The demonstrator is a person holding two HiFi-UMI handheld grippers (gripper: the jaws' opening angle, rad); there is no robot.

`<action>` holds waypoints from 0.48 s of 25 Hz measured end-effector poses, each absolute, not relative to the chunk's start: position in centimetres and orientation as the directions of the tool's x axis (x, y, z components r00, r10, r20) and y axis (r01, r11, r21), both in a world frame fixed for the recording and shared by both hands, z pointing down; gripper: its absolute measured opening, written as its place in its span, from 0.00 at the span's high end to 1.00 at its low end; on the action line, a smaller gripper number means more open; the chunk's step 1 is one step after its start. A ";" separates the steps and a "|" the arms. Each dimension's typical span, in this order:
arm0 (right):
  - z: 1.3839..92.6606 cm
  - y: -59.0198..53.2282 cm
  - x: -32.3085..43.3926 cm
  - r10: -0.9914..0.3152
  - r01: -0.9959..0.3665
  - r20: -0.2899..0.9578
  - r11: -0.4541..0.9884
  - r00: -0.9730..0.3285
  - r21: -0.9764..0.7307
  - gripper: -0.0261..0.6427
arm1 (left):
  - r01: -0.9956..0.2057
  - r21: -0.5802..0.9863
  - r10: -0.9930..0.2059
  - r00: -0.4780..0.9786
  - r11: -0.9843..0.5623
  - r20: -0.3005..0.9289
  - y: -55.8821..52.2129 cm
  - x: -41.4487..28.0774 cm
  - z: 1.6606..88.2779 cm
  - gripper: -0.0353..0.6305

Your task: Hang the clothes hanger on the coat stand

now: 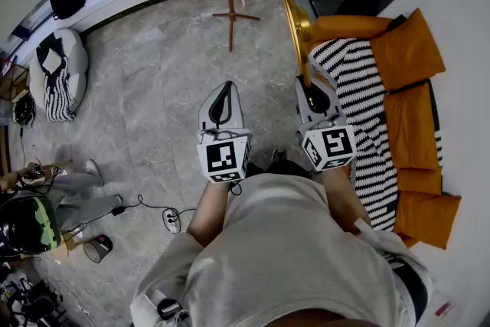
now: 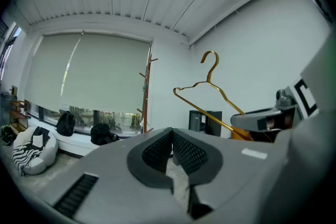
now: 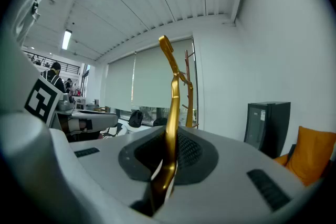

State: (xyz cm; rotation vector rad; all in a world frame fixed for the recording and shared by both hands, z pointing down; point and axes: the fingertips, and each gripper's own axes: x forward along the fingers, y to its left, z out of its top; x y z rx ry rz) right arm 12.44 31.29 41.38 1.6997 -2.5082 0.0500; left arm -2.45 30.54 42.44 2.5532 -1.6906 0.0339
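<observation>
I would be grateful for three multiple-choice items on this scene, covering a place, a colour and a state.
1. Where is the coat stand?
A. Upright on the floor, far ahead near the window ledge
B. Right beside the person's feet
C. Lying flat

2. What colour is the hanger?
A. Silver
B. Gold
C. White

3. What state is the left gripper in?
A. Shut, with nothing between its jaws
B. Shut on the hanger
C. Wide open

Answers:
1 A: the head view shows it standing well ahead of both grippers.
2 B: it gleams gold where the right gripper clamps it.
3 A: the left gripper view shows its pads together, with the hanger off to one side.
</observation>
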 end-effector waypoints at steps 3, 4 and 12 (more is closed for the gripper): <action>41.8 31.5 11.2 -0.919 -0.923 0.118 0.382 -0.375 0.041 0.93 | -0.920 0.054 -0.918 0.392 -0.389 0.062 30.8 -3.4 42.8 0.93; 41.9 31.6 10.9 -0.919 -0.923 0.119 0.383 -0.376 0.042 0.93 | -0.920 0.056 -0.918 0.392 -0.389 0.065 30.9 -3.8 43.0 0.93; 43.2 31.6 7.6 -0.917 -0.925 0.127 0.381 -0.378 -0.003 0.93 | -0.928 0.073 -0.921 0.372 -0.365 0.118 32.2 -8.6 45.8 0.93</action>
